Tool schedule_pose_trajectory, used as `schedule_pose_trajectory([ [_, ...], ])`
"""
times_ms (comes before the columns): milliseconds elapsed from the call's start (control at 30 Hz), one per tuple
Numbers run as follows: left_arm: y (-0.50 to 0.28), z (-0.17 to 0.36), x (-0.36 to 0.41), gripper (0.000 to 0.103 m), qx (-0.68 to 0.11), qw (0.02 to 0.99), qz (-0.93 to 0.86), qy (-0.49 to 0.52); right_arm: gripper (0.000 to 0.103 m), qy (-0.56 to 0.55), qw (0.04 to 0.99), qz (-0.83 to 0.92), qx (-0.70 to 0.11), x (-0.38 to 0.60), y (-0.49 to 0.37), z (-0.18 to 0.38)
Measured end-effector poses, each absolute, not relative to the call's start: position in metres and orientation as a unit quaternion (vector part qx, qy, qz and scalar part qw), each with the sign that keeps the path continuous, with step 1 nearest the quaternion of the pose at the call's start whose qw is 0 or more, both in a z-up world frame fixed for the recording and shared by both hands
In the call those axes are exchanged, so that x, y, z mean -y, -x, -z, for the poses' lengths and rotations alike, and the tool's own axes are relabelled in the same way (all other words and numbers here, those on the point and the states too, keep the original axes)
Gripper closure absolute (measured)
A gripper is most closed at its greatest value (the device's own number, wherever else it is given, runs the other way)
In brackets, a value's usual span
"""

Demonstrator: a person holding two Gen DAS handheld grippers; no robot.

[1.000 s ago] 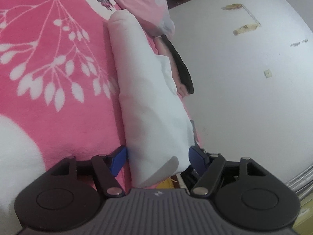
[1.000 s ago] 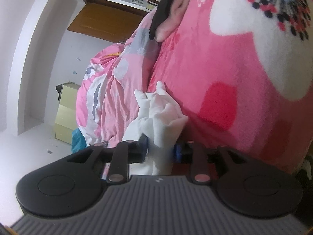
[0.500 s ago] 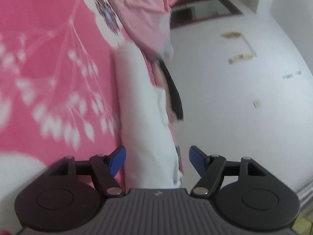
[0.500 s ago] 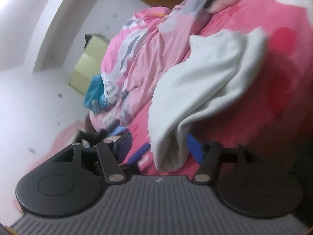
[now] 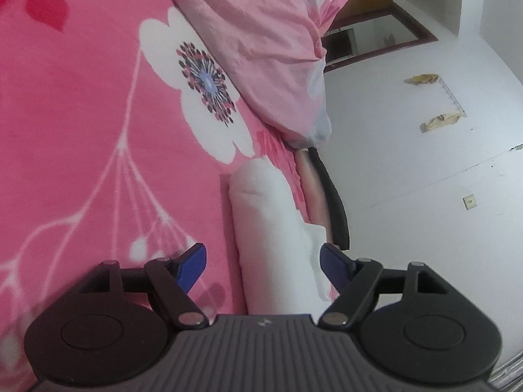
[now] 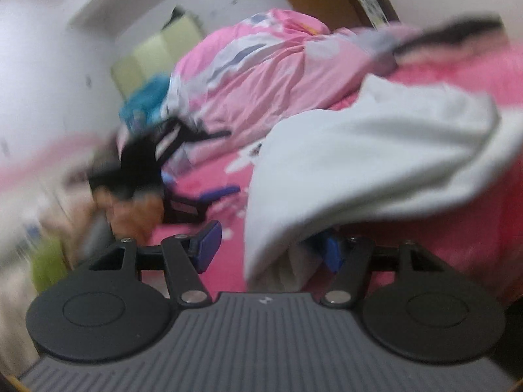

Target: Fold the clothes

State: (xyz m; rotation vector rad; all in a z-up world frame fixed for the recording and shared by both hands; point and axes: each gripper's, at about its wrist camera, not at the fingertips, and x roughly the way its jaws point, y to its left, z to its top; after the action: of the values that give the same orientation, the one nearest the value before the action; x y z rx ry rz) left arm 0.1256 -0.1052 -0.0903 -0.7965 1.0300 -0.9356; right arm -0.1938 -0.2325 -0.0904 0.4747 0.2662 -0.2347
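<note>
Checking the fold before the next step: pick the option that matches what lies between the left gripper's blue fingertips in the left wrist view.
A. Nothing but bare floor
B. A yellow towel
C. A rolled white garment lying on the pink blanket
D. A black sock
C: the white garment lies lengthwise on the pink blanket, between the spread fingertips of the left gripper, which do not press on it.
</note>
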Motion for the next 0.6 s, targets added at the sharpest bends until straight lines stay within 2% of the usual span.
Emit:
schedule_pose_trajectory([
  [167,-0.13,0.097,0.11,0.026,-0.46,0.689,0.426,0.364,0.045,-0.118,0.97,0.139,-0.164,0.215,0.183,0.094],
  [233,-0.129,0.098,0.107,0.026,-0.459,0.687,0.429,0.365,0.053,-0.093,0.97,0.151,-0.168,0.212,0.181,0.096],
  [300,-0.13,0.098,0.108,0.026,-0.458,0.686,0.429,0.367,0.07,-0.081,0.969,0.162,-0.168,0.211,0.18,0.096],
  [367,-0.13,0.098,0.108,0.026,-0.458,0.685,0.428,0.371,0.08,-0.079,0.968,0.171,-0.167,0.212,0.181,0.095],
  [400,-0.129,0.098,0.106,0.026,-0.458,0.685,0.427,0.374,0.086,-0.105,0.967,0.166,-0.164,0.219,0.181,0.093],
  [433,-0.13,0.098,0.105,0.025,-0.458,0.683,0.425,0.378,0.087,-0.149,0.964,0.158,-0.156,0.23,0.182,0.091],
  [533,-0.131,0.099,0.102,0.021,-0.459,0.669,0.424,0.403,0.089,-0.386,0.913,0.095,-0.093,0.284,0.196,0.101],
  [600,-0.134,0.101,0.101,0.016,-0.46,0.658,0.422,0.422,0.089,-0.53,0.846,0.044,-0.039,0.317,0.207,0.115],
])
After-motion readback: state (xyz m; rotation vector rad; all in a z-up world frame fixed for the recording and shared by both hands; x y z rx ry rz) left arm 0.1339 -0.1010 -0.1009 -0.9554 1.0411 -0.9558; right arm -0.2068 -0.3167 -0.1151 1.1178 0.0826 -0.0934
